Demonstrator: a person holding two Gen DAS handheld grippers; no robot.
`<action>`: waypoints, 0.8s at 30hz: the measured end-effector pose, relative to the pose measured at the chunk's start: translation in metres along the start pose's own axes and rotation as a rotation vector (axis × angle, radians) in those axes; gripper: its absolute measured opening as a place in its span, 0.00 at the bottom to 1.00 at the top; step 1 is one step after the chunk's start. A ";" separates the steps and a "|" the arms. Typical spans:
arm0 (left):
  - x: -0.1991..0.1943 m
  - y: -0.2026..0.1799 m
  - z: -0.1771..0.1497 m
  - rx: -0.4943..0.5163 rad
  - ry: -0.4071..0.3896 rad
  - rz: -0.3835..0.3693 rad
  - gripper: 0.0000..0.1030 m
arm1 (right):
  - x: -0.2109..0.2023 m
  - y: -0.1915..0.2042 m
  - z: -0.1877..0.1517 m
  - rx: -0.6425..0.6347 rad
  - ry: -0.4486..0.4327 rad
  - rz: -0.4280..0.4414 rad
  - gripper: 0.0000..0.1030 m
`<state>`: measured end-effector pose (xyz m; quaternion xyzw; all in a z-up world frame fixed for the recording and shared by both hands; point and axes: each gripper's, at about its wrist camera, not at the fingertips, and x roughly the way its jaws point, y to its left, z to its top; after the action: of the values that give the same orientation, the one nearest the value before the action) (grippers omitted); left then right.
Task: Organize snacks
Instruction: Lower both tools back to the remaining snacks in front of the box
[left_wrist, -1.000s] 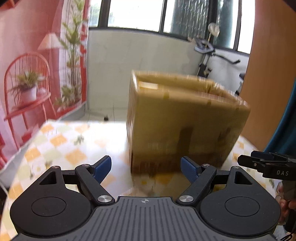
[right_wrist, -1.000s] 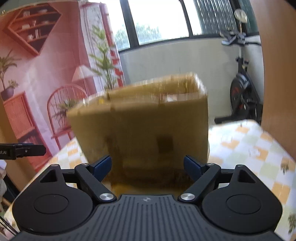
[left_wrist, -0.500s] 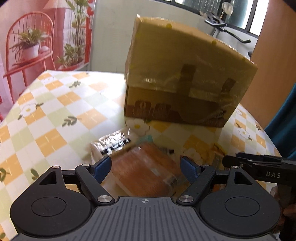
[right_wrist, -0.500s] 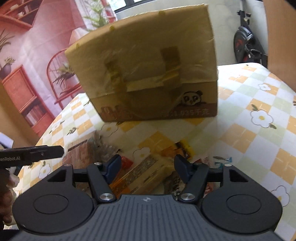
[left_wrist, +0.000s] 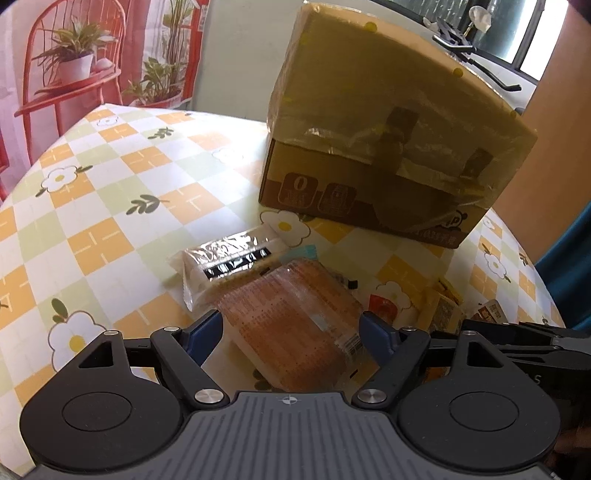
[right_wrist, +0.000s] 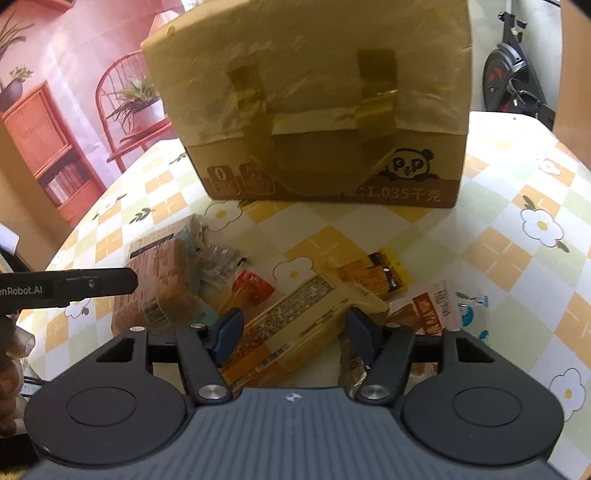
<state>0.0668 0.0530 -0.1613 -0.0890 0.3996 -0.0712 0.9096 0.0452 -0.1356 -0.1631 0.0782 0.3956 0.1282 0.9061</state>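
Snacks lie loose on the desk (left_wrist: 92, 206) in front of the taped cardboard box (right_wrist: 314, 110). Left hand-held gripper (left_wrist: 291, 332) is open w/ the orange-print pack (left_wrist: 291, 317) between its pads, not pressed; right hand-held gripper (right_wrist: 291, 328) has just been closing around the long yellow pack (right_wrist: 291, 328), contact unclear. Best to centre each pack btw the pads, squeeze gently so wrappers don't slip, then lift straight up clear of neighbours.

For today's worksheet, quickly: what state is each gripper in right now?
Left gripper: open, astride the orange-brown packet, not gripping.
Right gripper: open, jaws just closing around the long yellow packet.
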 end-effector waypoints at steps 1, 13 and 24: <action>0.001 0.000 -0.001 0.000 0.004 -0.002 0.80 | 0.002 0.001 0.000 -0.004 0.007 0.000 0.61; 0.006 0.001 0.000 -0.011 0.030 0.008 0.80 | 0.023 0.000 0.014 -0.069 -0.065 -0.034 0.34; 0.014 -0.010 0.001 0.029 0.042 0.006 0.80 | 0.017 0.017 0.005 -0.131 -0.065 -0.032 0.43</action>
<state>0.0766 0.0404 -0.1688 -0.0730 0.4178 -0.0764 0.9024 0.0569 -0.1149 -0.1671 0.0164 0.3579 0.1369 0.9235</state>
